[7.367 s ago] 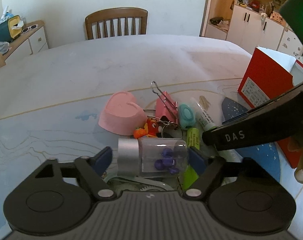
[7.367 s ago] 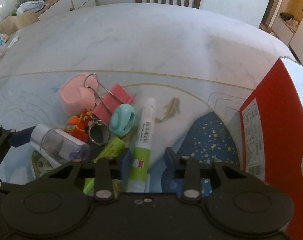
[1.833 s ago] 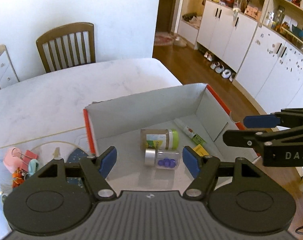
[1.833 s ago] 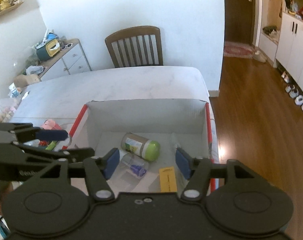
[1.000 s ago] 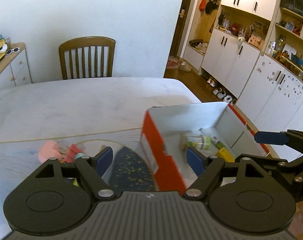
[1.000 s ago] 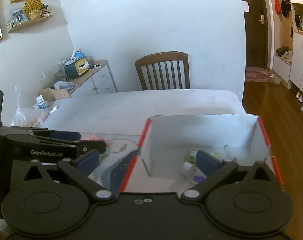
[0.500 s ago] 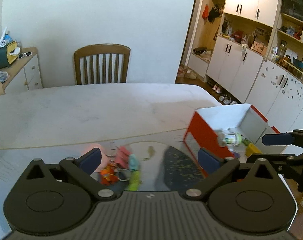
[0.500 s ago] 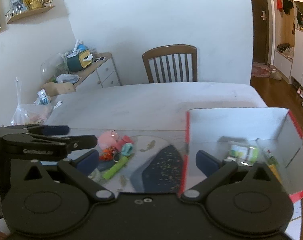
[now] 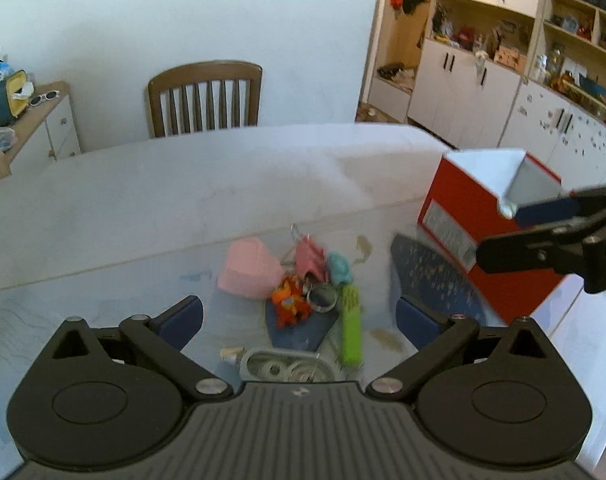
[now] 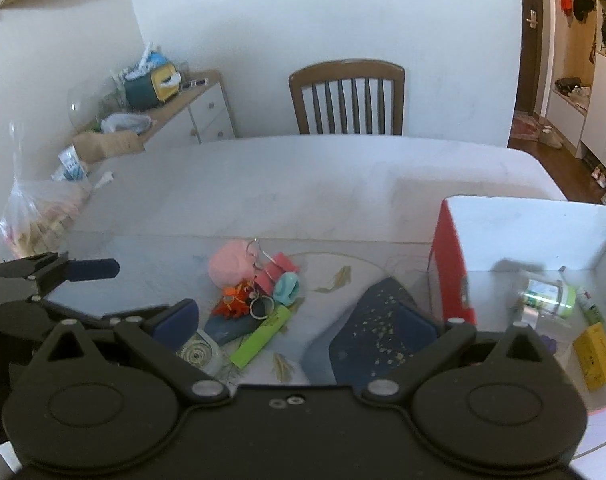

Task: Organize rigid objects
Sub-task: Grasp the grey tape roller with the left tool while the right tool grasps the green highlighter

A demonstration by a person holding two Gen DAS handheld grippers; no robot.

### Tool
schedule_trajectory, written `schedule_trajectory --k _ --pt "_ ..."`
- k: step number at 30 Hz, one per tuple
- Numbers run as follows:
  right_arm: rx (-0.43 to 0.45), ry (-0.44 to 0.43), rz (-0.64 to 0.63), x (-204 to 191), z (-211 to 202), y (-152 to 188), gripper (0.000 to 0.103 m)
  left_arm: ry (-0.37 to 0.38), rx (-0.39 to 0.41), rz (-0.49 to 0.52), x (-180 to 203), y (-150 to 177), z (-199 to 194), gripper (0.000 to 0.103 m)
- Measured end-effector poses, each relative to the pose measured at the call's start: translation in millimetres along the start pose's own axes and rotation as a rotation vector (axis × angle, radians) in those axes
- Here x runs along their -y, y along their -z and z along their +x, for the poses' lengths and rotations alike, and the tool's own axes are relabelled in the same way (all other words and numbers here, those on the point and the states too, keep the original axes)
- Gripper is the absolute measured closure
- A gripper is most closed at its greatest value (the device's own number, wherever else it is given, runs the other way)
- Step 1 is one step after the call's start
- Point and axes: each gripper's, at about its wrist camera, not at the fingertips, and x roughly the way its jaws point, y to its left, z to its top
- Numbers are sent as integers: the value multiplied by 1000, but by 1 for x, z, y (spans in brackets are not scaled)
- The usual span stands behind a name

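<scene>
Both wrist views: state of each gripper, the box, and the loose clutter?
left gripper: open, holding nothing
right gripper: open, holding nothing
red box: open-topped, several items inside
green marker: lying flat on the table
pink binder clip: in the pile, handles up

Wooden chair (image 9: 205, 96) behind the table (image 9: 183, 184); white cabinets (image 9: 463, 96) rightward.

White walls, wooden chair (image 9: 205, 97), white cabinets (image 9: 479, 92), low sideboard (image 10: 191, 114), wood floor (image 10: 551, 160)
</scene>
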Motion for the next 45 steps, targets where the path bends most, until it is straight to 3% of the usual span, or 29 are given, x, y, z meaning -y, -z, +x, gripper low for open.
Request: schedule_trajectory --k 8,16,29,39,45 --pt "-104 19 -9 -15 39 2 0 21 -79 11 -13 19 22 0" --pt "-179 64 11 -17 77 4 4 -16 -146 -138 -29 28 37 0" --pt "-292 118 80 -22 129 4 24 -97 -213 -203 -18 29 62 0" --pt "-314 150 56 -31 139 4 38 -133 -208 -180 -6 33 70 1" --pt "-314 178 18 -39 139 4 49 -147 -199 -154 -2 35 71 8"
